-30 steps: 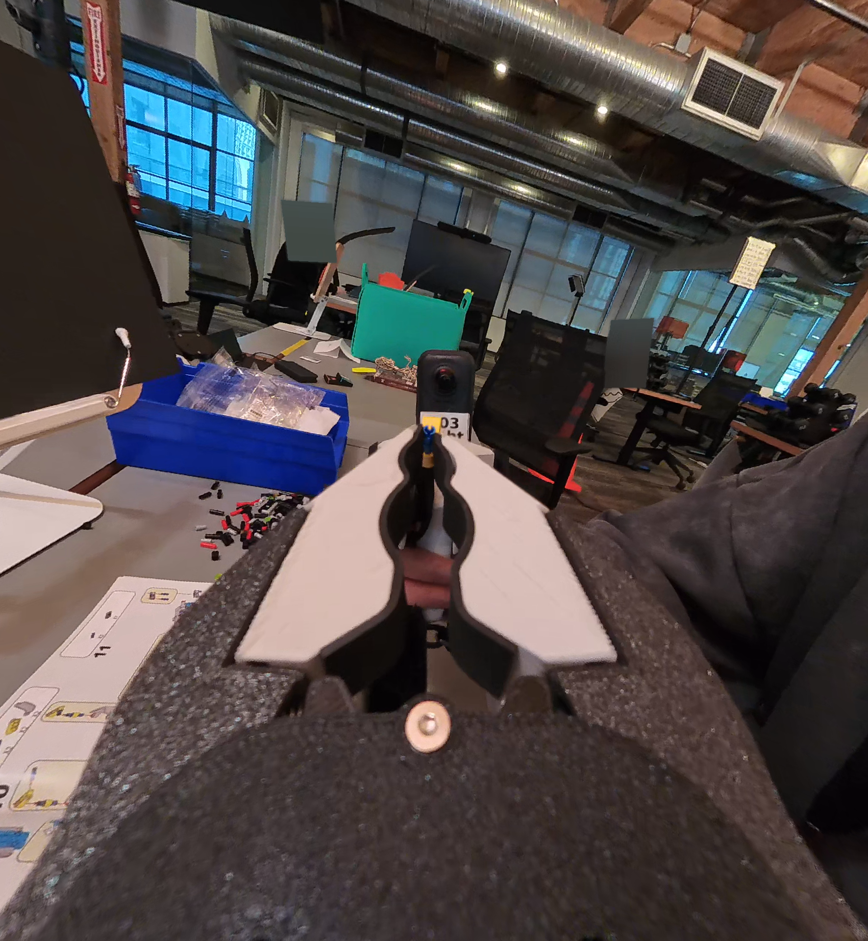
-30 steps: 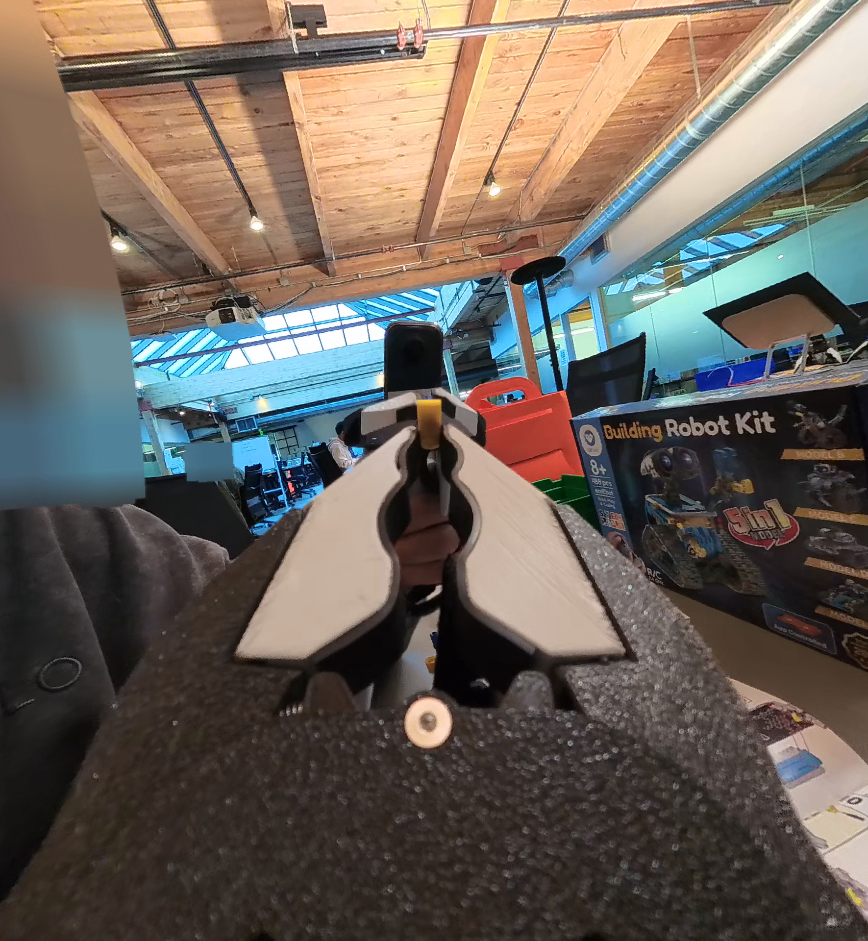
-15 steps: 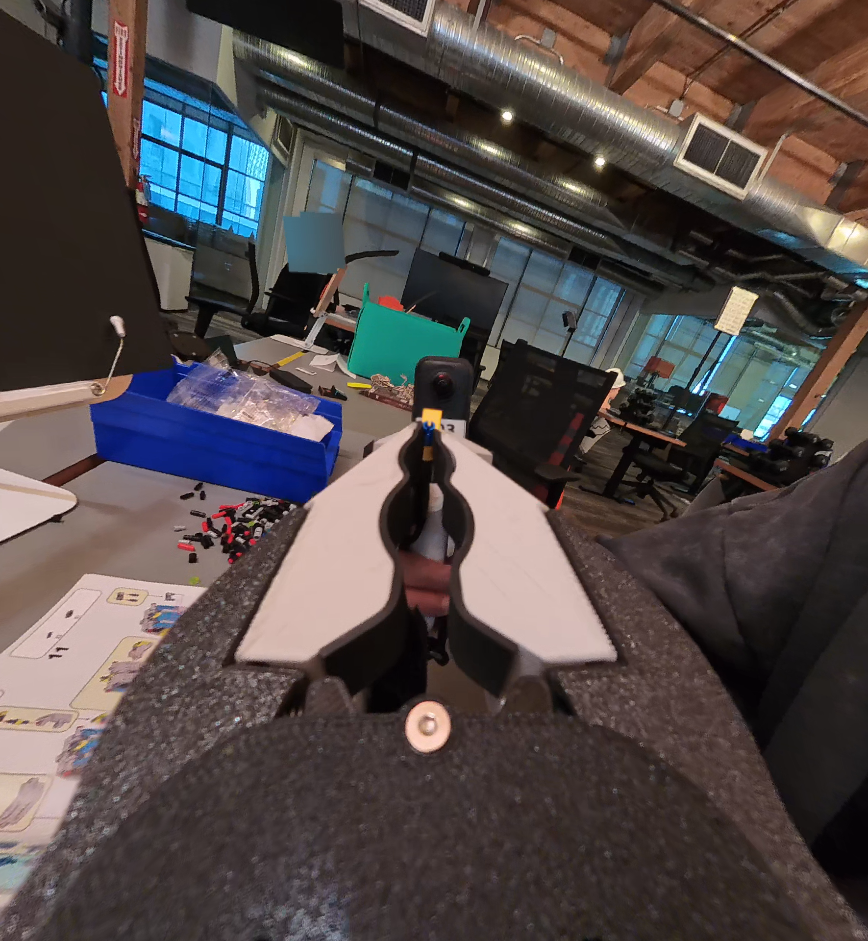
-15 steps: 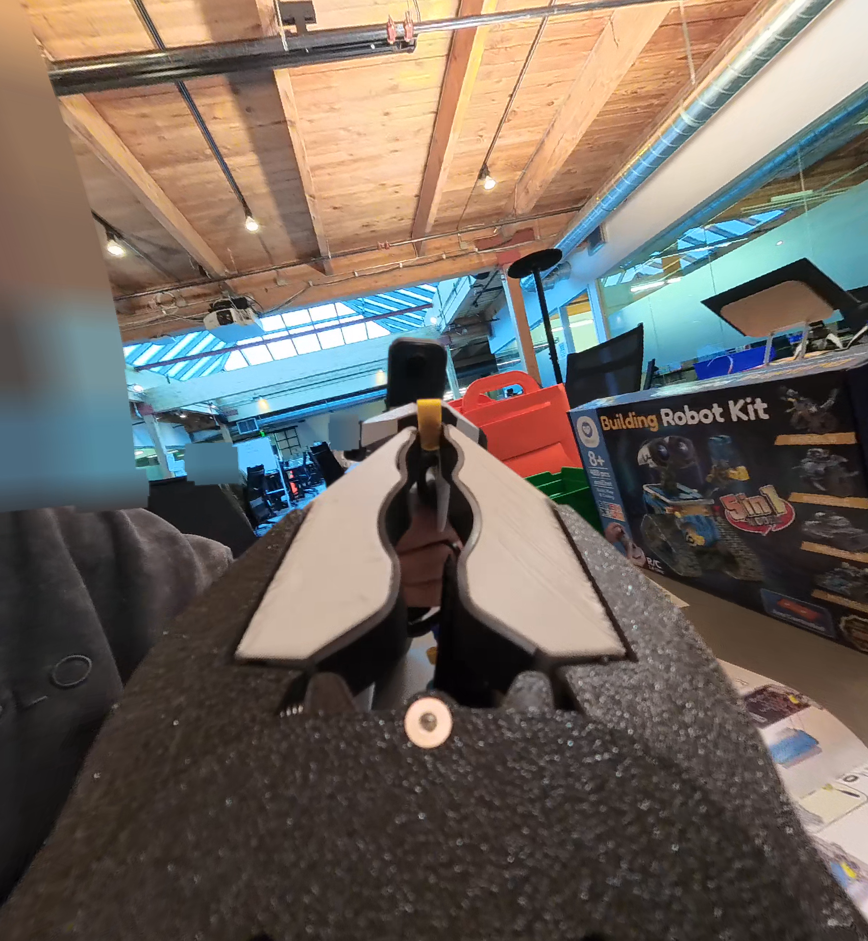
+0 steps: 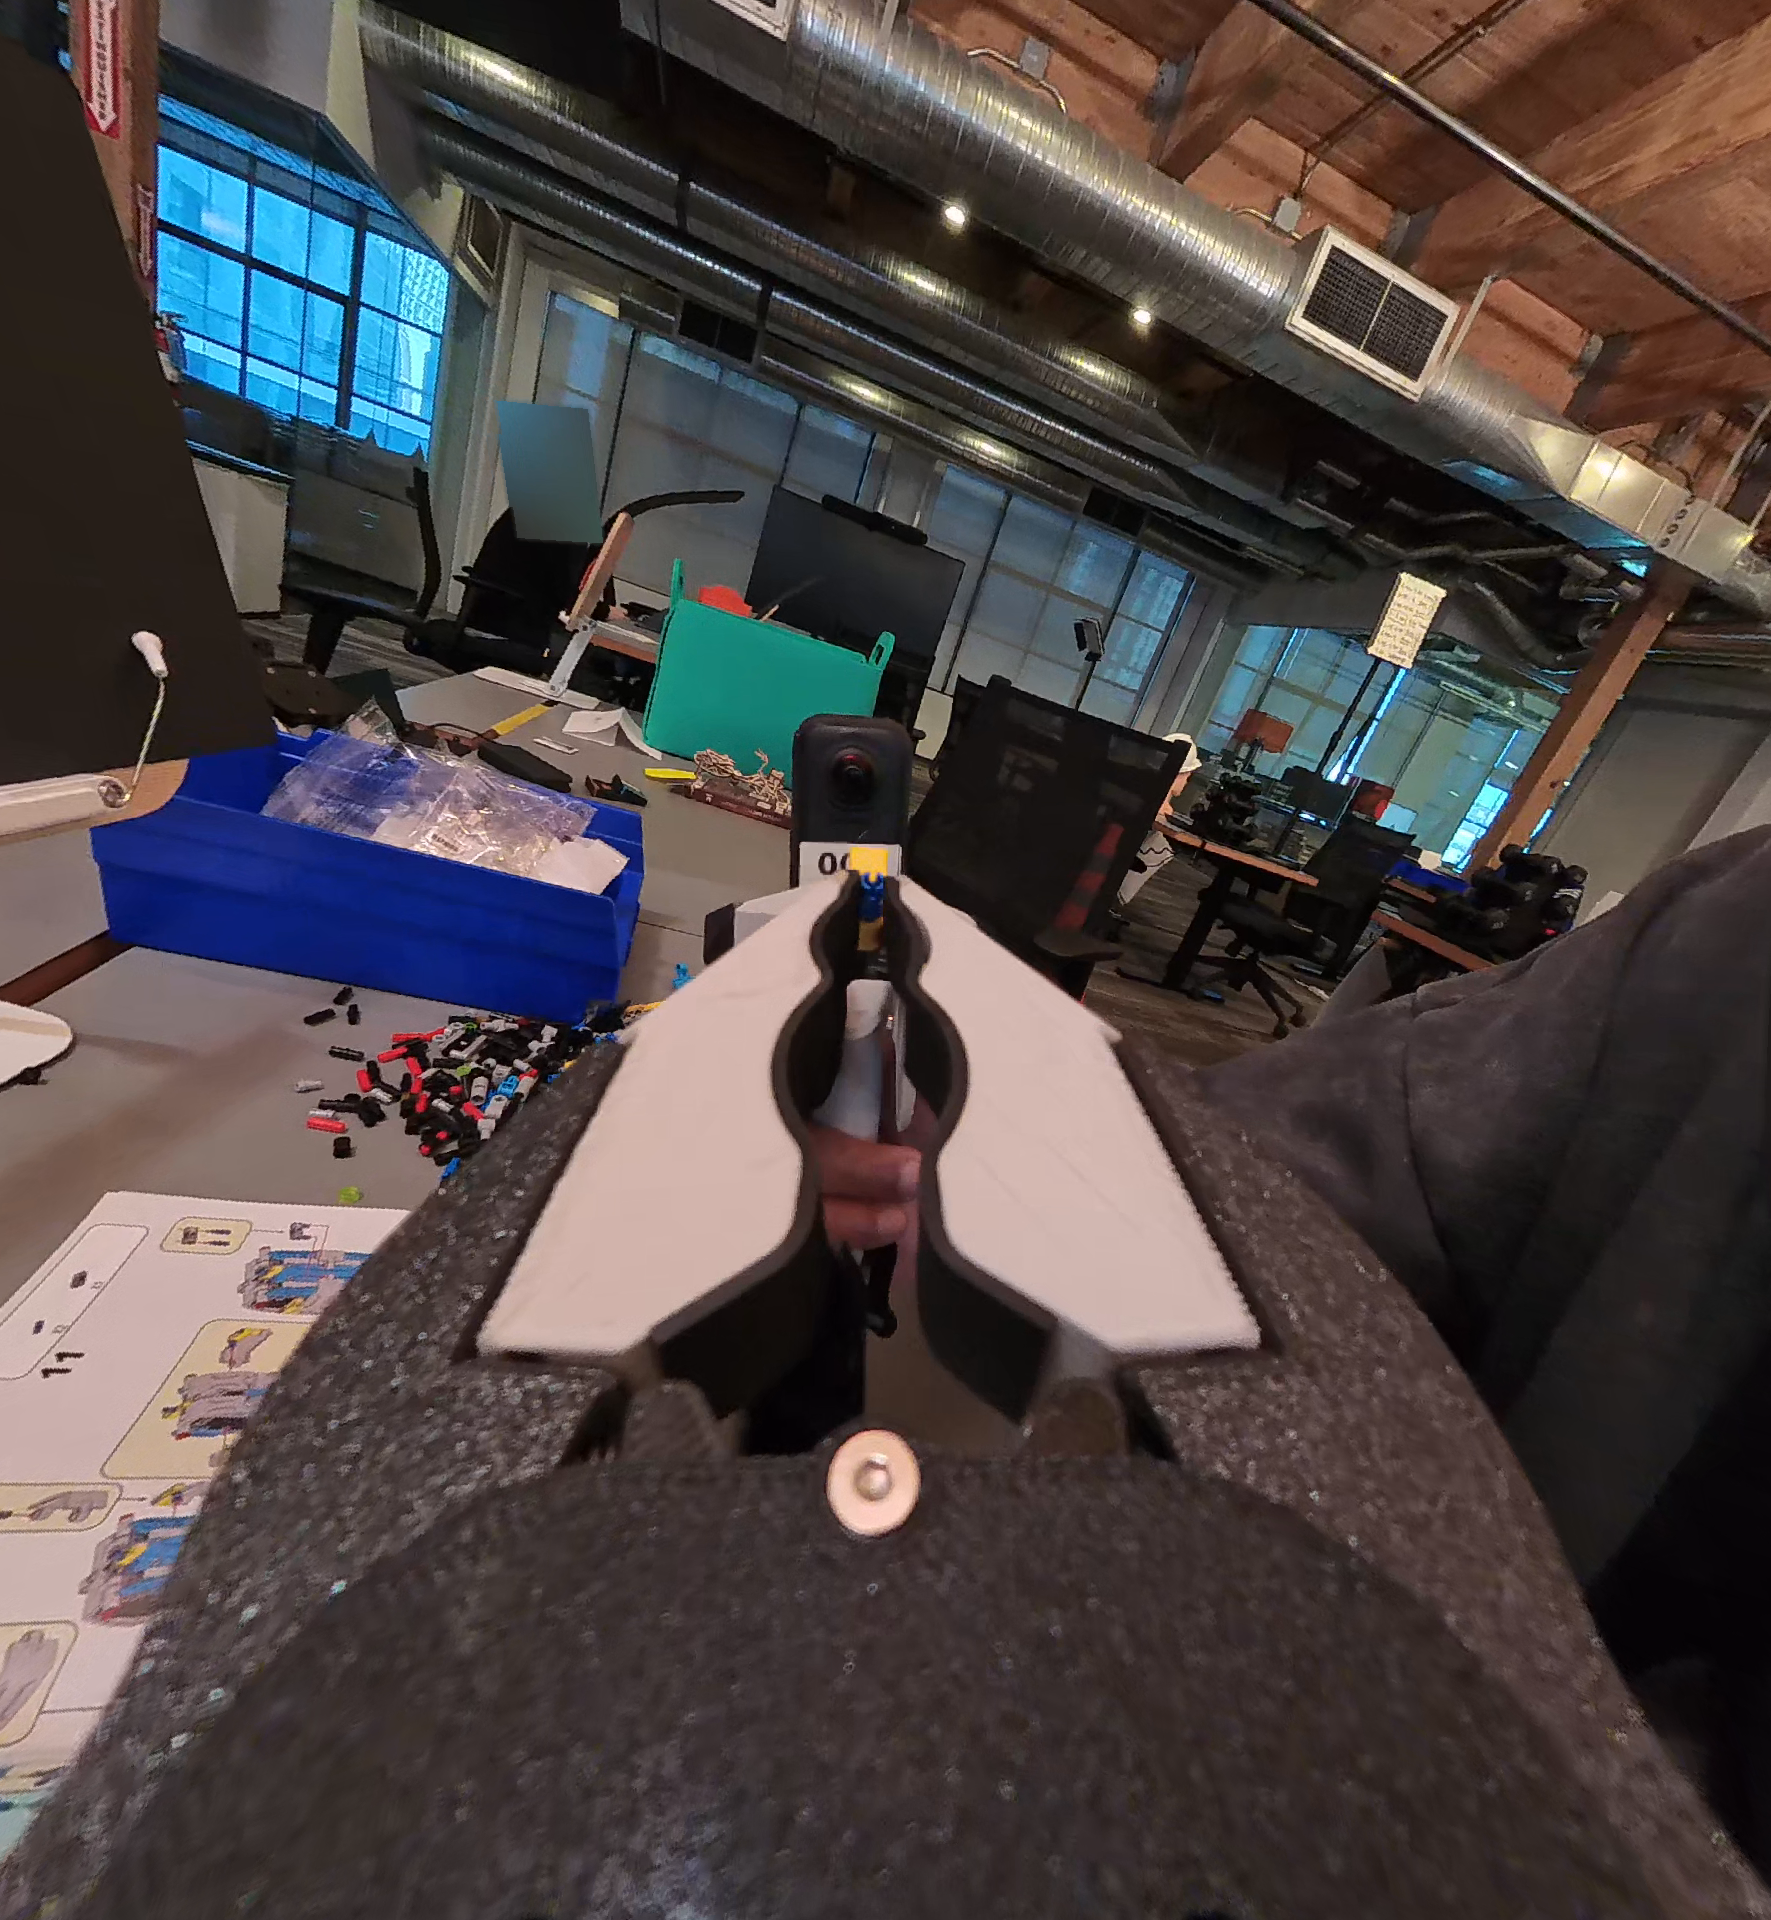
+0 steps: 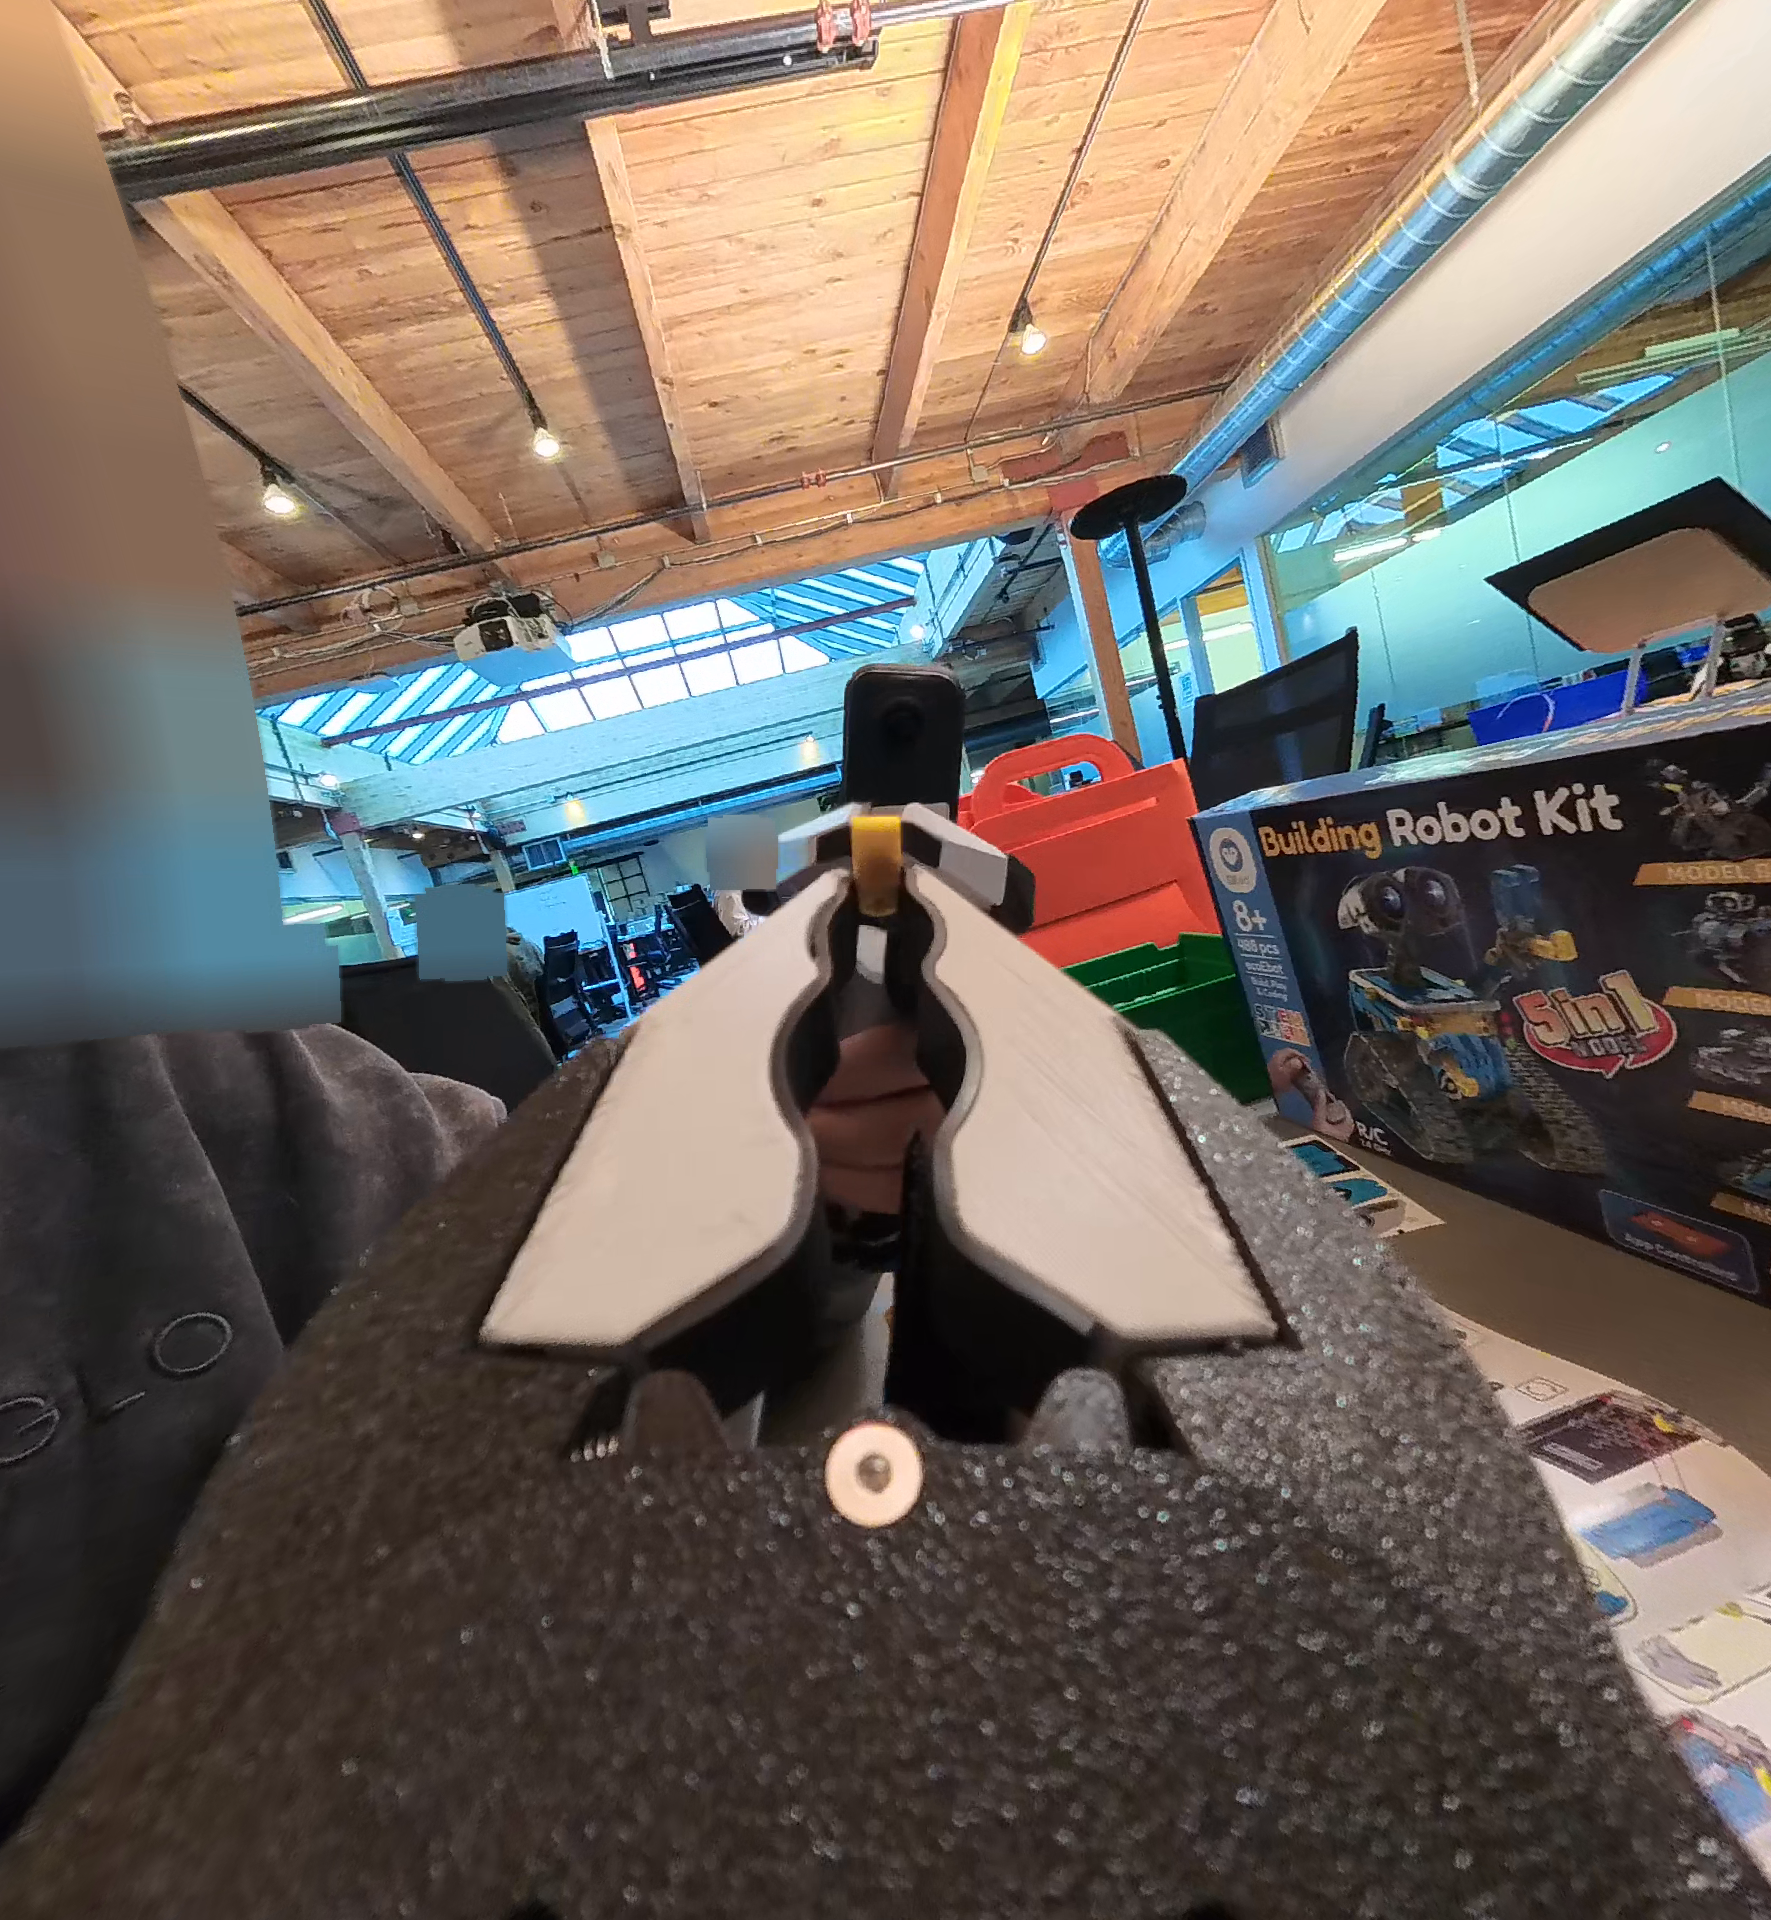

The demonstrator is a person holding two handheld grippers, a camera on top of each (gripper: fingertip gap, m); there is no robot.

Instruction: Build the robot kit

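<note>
Right gripper [image 6: 876,883] pinched on a small yellow piece [image 6: 875,862] (other gripper [image 6: 912,842] tip-to-tip), printed box [image 6: 1546,997] alongside.

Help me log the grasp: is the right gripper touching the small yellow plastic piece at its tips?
Touching. The right wrist view shows the right gripper shut on the small yellow plastic piece, both fingertips pressed against its sides.

Loose pile of small plastic building pieces [image 5: 445,1070] sits right in front of the blue plastic bin [image 5: 361,914], printed instruction sheet [image 5: 112,1382] nearer, all left on the grey table [image 5: 164,1049].
</note>
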